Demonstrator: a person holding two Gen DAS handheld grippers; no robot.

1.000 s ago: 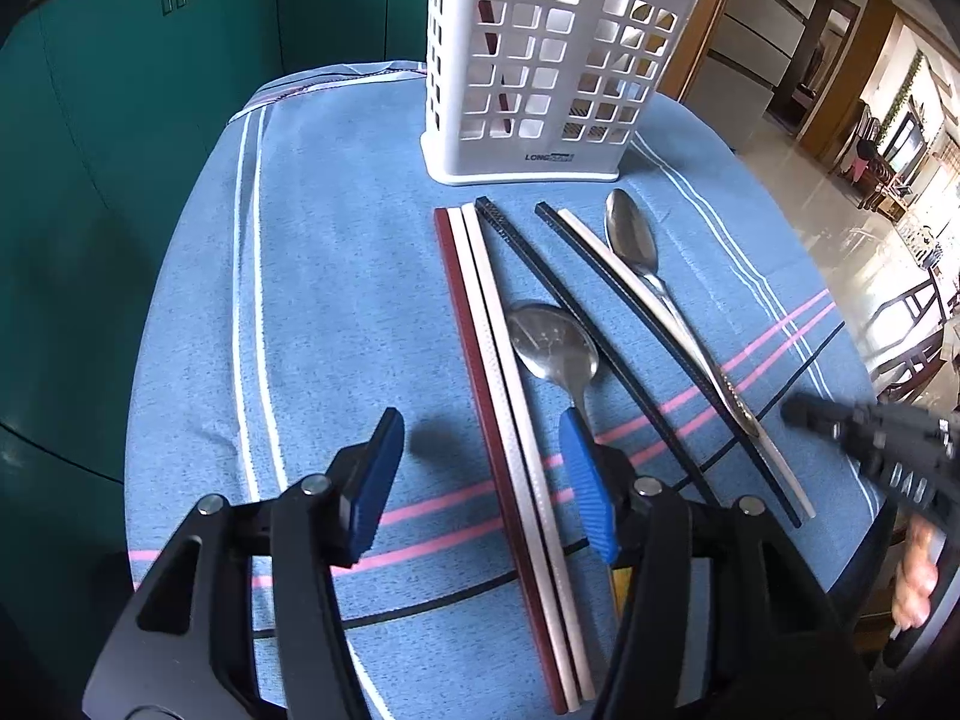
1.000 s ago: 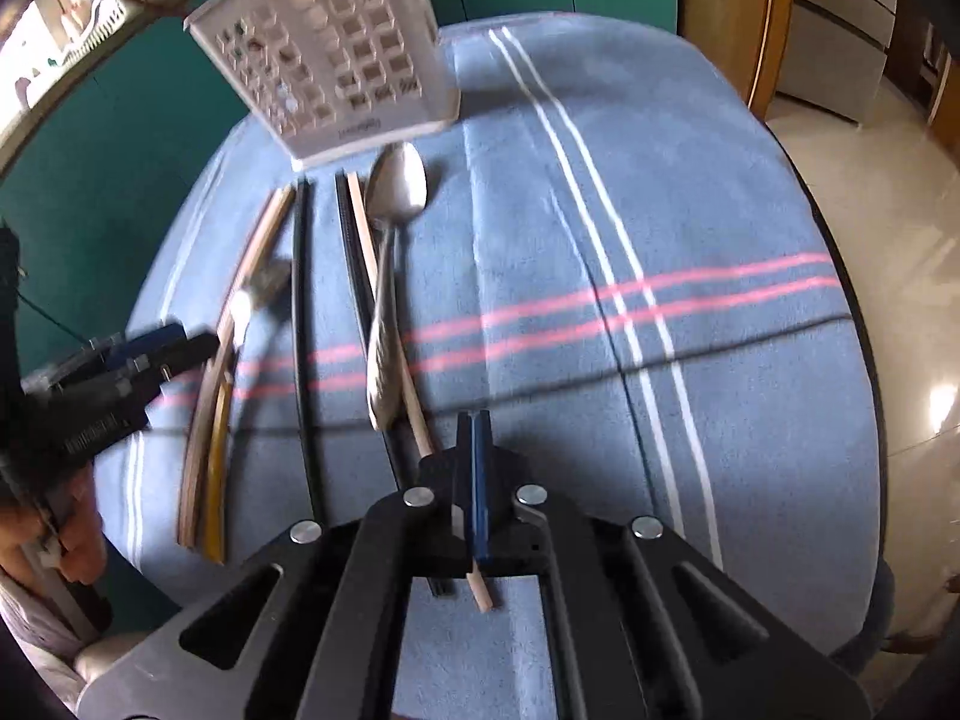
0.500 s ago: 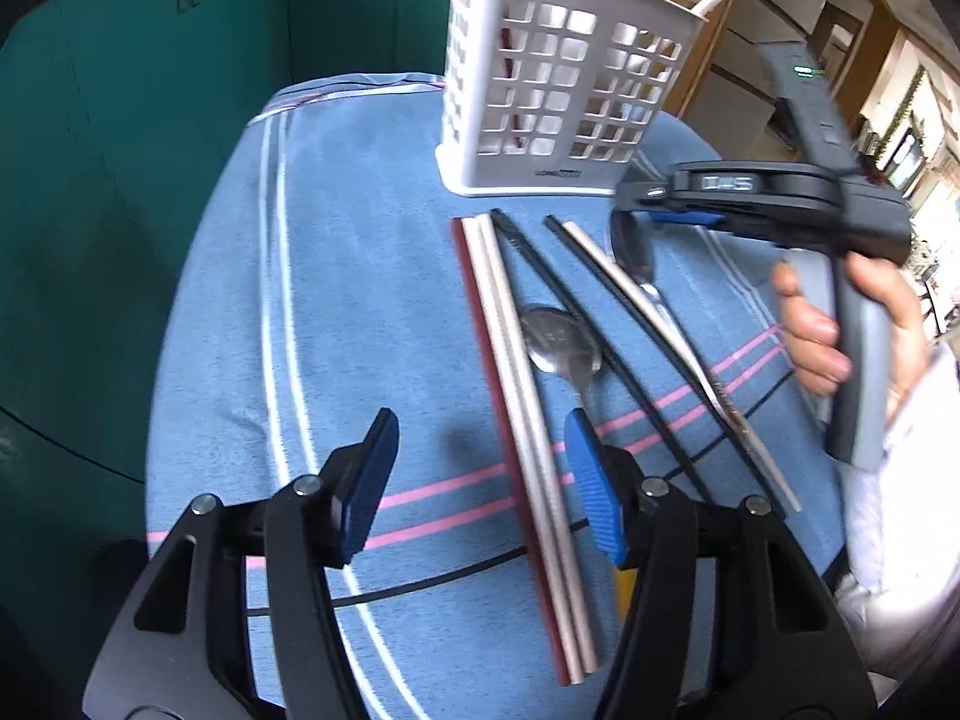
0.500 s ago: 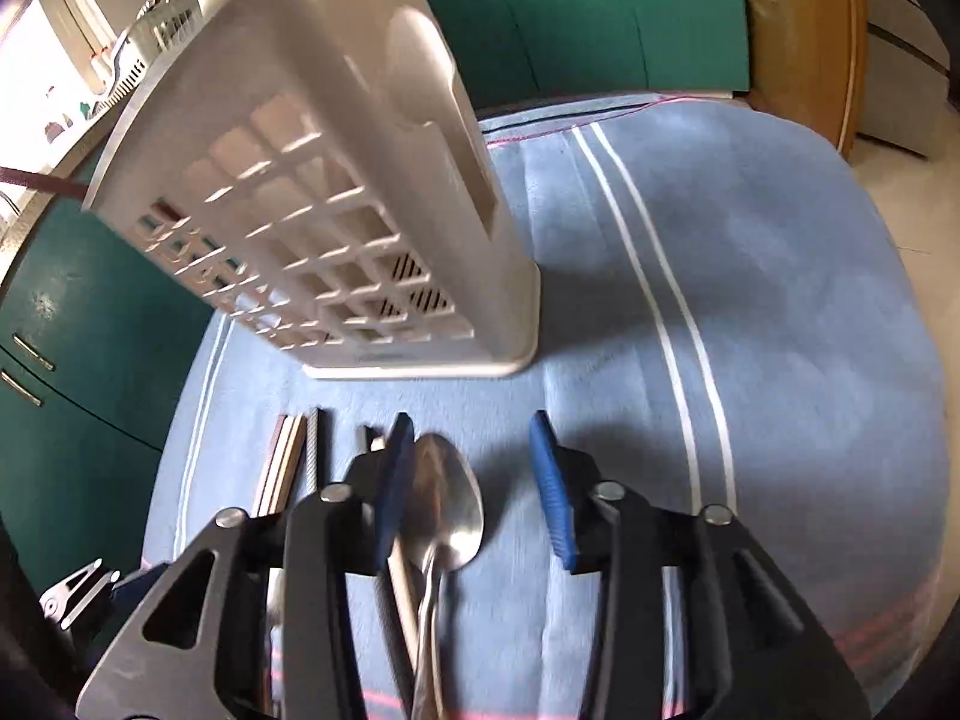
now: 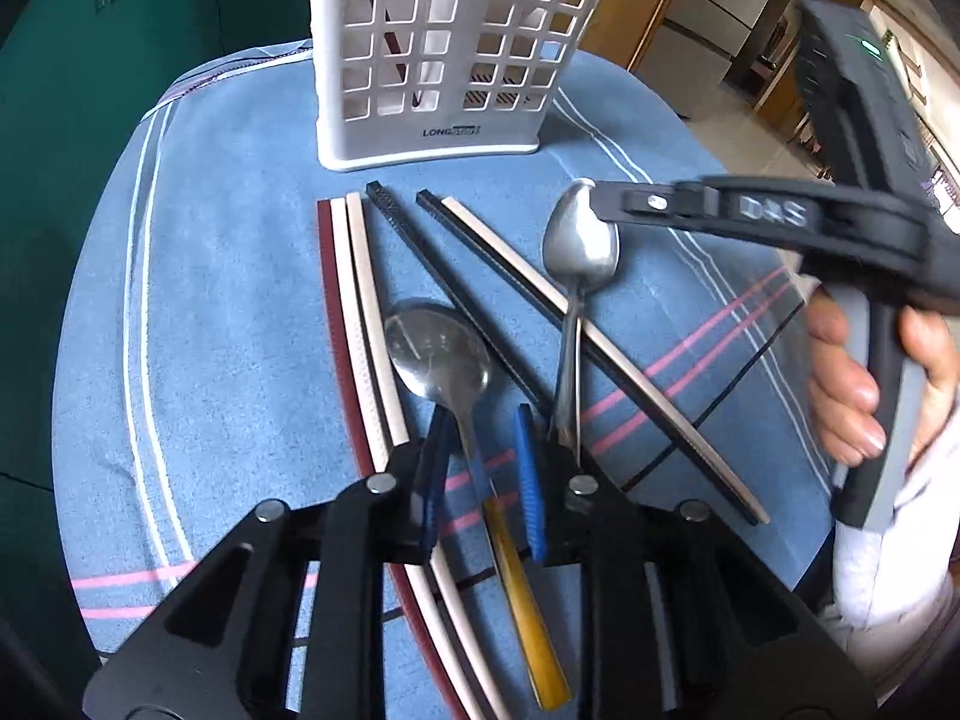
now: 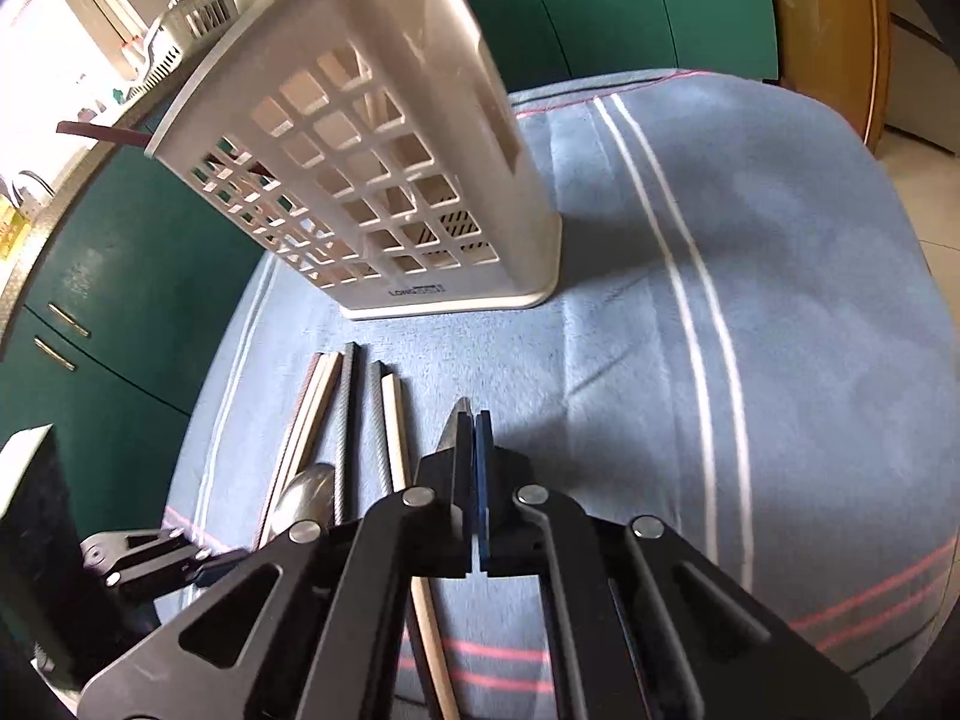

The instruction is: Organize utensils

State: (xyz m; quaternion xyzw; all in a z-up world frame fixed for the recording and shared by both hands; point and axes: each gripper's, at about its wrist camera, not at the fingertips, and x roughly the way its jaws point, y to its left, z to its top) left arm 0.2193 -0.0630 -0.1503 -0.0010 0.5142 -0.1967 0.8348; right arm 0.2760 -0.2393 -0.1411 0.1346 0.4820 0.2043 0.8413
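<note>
A white slotted caddy [image 5: 444, 48] [image 6: 384, 180] stands at the far side of the blue cloth. In front of it lie several chopsticks [image 5: 354, 312] and two spoons. My left gripper [image 5: 483, 480] straddles the neck of the yellow-handled spoon [image 5: 438, 354]. Its jaws are closing, with a gap still showing beside each blue pad. My right gripper [image 5: 594, 198] [image 6: 474, 438] is shut on the bowl tip of the silver spoon [image 5: 579, 246]. A sliver of that spoon [image 6: 461, 411] pokes out past the pads. The spoon's blurred handle crosses a black and white chopstick pair [image 5: 570, 324].
A dark red stick [image 6: 102, 132] leans out of the caddy. A hand [image 5: 852, 396] holds the right gripper at the table's right edge. Green cabinets [image 5: 90, 90] stand behind and to the left. The striped tablecloth [image 6: 750, 300] drops off at the round edge.
The right gripper swung in over the silver spoon, opened, then shut on its bowl tip, and the handle has swung left. The left gripper advanced over the yellow-handled spoon and its jaws narrowed.
</note>
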